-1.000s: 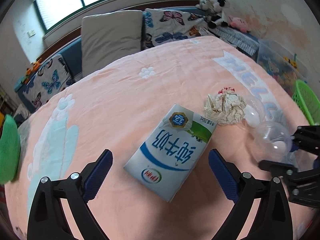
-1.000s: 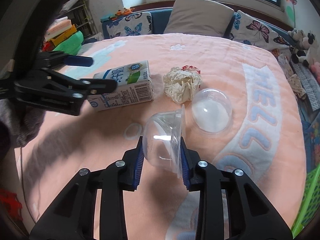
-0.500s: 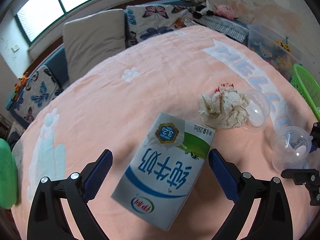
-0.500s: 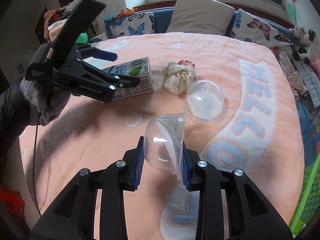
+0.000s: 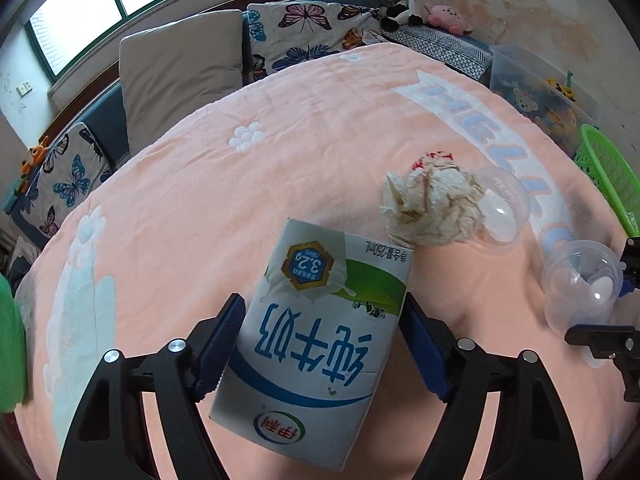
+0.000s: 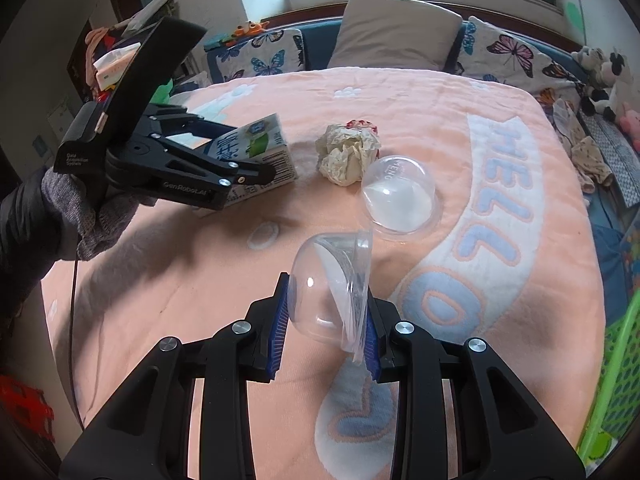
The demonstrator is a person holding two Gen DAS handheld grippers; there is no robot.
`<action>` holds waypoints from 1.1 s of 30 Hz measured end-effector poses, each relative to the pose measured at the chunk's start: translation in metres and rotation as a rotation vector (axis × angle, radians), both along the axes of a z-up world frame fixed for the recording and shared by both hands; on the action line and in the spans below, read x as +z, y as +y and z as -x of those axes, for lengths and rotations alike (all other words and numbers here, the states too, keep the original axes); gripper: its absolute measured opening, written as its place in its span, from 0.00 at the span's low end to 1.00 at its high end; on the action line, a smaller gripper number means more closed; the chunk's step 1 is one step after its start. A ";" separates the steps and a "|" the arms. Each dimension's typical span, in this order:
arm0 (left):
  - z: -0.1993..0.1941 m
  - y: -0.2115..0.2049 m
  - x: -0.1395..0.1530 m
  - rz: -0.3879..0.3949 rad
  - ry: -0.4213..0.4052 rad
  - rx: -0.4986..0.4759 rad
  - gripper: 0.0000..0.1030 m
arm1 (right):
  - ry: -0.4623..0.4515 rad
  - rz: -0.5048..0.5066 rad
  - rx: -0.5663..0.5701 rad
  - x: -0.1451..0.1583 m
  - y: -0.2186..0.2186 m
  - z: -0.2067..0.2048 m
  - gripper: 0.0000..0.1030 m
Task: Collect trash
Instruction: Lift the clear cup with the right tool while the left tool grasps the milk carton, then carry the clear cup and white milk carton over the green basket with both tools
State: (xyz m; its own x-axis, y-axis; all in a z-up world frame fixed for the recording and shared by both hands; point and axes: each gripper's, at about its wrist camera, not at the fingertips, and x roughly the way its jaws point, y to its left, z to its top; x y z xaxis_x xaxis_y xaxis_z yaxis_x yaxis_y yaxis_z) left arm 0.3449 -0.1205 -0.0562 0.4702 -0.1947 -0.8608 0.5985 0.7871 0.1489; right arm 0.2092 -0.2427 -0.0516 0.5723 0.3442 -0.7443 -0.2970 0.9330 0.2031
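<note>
Both pads of left gripper now clamp milk carton (previously wide).

Carton: "3.2", "250mL"; blanket: "HELLO".

Right tongs clamp a clear plastic cup; left tongs grip the milk carton on the bed.

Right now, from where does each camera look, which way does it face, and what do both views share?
Left wrist: sits on the left gripper, looks down its fingers over the bed; the jaws are closed on the milk carton.
Right wrist: sits on the right gripper, looks across the bed toward the sofa; the jaws grip a clear cup, and the gloved left hand shows.
Shared: carton, paper ball, dome lid, green basket.
</note>
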 end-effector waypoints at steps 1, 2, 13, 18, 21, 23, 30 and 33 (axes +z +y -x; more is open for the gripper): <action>0.003 -0.001 0.001 -0.003 -0.002 0.004 0.70 | 0.000 -0.003 -0.002 0.000 -0.001 0.001 0.31; 0.007 -0.001 0.003 -0.006 -0.005 0.011 0.70 | -0.001 -0.007 -0.006 0.002 -0.003 0.004 0.30; 0.053 -0.003 0.026 0.029 0.002 0.049 0.70 | -0.007 -0.032 -0.041 0.007 -0.017 0.035 0.28; 0.075 -0.011 0.038 0.068 0.013 0.031 0.70 | -0.026 -0.038 -0.065 0.015 -0.027 0.053 0.28; 0.091 -0.023 0.046 0.088 0.011 0.004 0.70 | -0.035 -0.046 -0.092 0.020 -0.039 0.065 0.28; 0.100 -0.033 0.050 0.102 0.015 -0.011 0.70 | -0.041 -0.046 -0.113 0.022 -0.048 0.072 0.28; 0.127 -0.075 0.062 0.135 0.018 -0.083 0.70 | -0.063 -0.037 -0.206 0.029 -0.090 0.100 0.28; 0.132 -0.094 0.065 0.140 0.018 -0.109 0.70 | -0.068 -0.034 -0.256 0.030 -0.113 0.112 0.28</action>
State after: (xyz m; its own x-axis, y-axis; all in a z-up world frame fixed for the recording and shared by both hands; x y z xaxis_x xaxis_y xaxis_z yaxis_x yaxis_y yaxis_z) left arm 0.2125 -0.2144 0.0088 0.4246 -0.3623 -0.8297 0.6828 0.7300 0.0307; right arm 0.0974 -0.3554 -0.0219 0.6923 0.2059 -0.6916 -0.0664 0.9725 0.2231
